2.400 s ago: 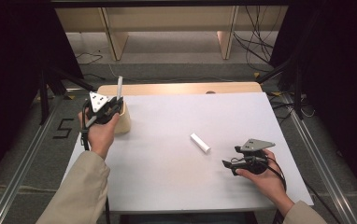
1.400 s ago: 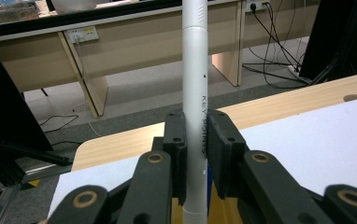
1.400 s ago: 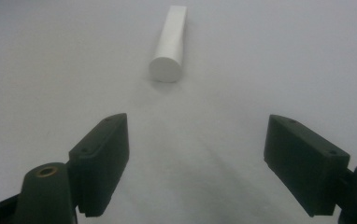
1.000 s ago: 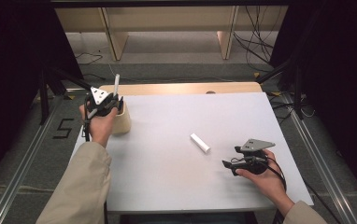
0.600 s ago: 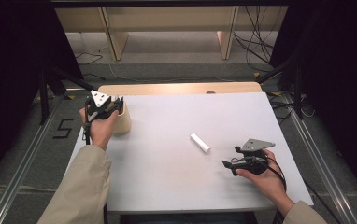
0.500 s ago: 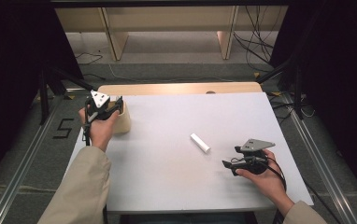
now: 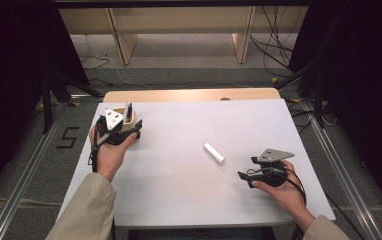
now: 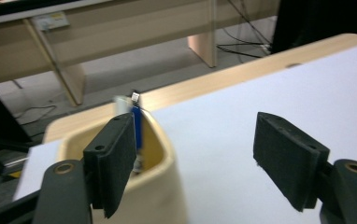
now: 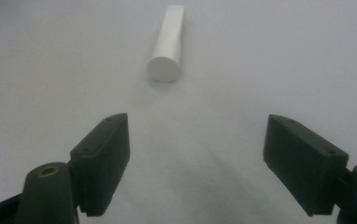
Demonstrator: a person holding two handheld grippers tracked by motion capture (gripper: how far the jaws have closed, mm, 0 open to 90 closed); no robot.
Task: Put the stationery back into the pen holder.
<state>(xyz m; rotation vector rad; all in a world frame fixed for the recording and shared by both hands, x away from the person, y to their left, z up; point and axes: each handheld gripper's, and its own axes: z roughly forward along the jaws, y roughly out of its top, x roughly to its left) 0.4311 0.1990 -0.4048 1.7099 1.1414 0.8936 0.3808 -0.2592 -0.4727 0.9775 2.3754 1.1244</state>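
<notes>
A cream cup (image 7: 134,119) stands at the table's far left with a blue-and-white pen (image 7: 128,111) upright in it. My left gripper (image 7: 131,131) is just in front of the cup. Its jaws have just been opening and now stand wide with nothing between them. In the left gripper view the cup (image 8: 153,186) and pen (image 8: 137,126) sit behind the left jaw of that gripper (image 8: 195,163). A white cylinder (image 7: 214,153) lies mid-table. My right gripper (image 7: 246,176) rests open near the front right, aimed at the cylinder (image 9: 168,44), which lies well beyond its jaws (image 9: 197,163).
A white sheet (image 7: 189,200) covers the table, with a wooden edge (image 7: 189,95) showing at the back. Beyond are wooden frame legs (image 7: 121,45) and floor cables (image 7: 274,45). A "5" mark (image 7: 68,137) is on the floor at left.
The pen, earlier held upright over the cup, now stands in it. My left gripper has let go, opened and drawn back toward the person. The right gripper has not moved.
</notes>
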